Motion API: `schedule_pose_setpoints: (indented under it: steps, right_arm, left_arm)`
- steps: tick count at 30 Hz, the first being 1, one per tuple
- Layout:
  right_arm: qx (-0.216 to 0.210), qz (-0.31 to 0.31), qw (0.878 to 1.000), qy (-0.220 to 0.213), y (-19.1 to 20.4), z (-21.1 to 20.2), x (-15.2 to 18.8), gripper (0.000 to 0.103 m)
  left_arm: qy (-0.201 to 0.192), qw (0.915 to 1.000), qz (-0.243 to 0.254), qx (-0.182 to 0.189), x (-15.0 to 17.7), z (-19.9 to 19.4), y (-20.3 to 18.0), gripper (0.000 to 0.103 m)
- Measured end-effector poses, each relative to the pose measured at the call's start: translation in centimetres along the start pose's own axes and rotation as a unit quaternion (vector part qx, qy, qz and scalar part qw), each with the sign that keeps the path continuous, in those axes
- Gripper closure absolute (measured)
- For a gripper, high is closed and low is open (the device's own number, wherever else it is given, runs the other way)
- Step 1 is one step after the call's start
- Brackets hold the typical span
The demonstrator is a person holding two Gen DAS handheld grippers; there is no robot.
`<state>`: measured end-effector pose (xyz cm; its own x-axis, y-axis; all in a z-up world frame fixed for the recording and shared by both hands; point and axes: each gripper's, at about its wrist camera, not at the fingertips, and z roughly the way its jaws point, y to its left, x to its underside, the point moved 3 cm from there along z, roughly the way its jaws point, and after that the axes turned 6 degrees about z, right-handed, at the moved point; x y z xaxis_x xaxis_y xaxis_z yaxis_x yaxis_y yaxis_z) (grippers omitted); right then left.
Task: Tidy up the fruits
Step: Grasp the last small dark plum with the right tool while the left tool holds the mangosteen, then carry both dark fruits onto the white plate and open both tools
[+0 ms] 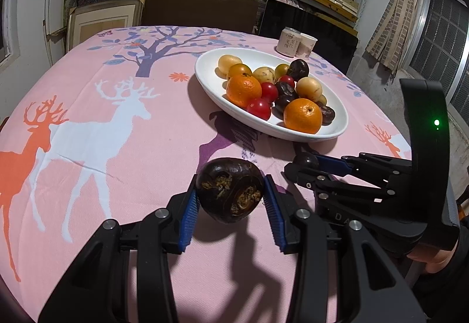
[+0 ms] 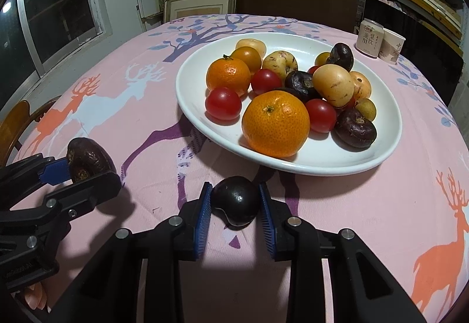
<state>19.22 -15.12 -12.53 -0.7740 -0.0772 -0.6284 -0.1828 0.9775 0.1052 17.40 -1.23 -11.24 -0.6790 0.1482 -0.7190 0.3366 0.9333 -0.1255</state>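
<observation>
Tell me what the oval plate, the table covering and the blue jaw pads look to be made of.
Plate: likely glazed ceramic, white, glossy, soft reflections on its rim. Table covering: woven cloth, matte, printed deer and trees, creases visible. Pads: probably rubber or soft plastic, blue, finely ribbed; hard to say which.

A table is covered by a pink cloth [image 2: 123, 147] printed with deer and a tree. A white oval plate [image 2: 199, 106] piled with fruit is set on it. A can [image 2: 368, 37] and a paper cup [image 2: 391, 46] are stood touching, just beyond the plate at the far right
</observation>
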Motion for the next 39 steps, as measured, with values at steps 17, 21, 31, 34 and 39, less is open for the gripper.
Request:
schedule_pose_setpoints:
  steps: [17, 21, 31, 34, 39]
  right_arm:
    - [-0.039, 0.06, 0.997, -0.034, -5.1, -7.4, 3.7, 0.071]
    - [-0.041, 0.074, 0.995, -0.053, -7.4, -9.5, 2.2, 0.071]
    - [-0.062, 0.071, 0.991, -0.093, -9.2, -10.9, -8.9, 0.071]
    - [-0.066, 0.075, 0.991, -0.086, -9.7, -8.9, -12.0, 0.071]
    - [-0.071, 0.088, 0.991, -0.066, -10.2, -4.3, -15.6, 0.071]
  left_arm:
    - [-0.008, 0.9998, 0.018, 0.007, -0.3, -1.0, -1.4, 0.062]
    - [-0.009, 0.9993, 0.035, 0.013, -2.0, -1.5, -2.5, 0.062]
    - [-0.031, 0.9962, 0.081, -0.002, -11.3, 0.4, -5.4, 0.061]
    - [-0.025, 0.996, 0.085, -0.007, -13.1, 2.7, -5.5, 0.061]
    - [0.0, 0.9964, 0.085, -0.008, -13.9, 7.2, -5.0, 0.061]
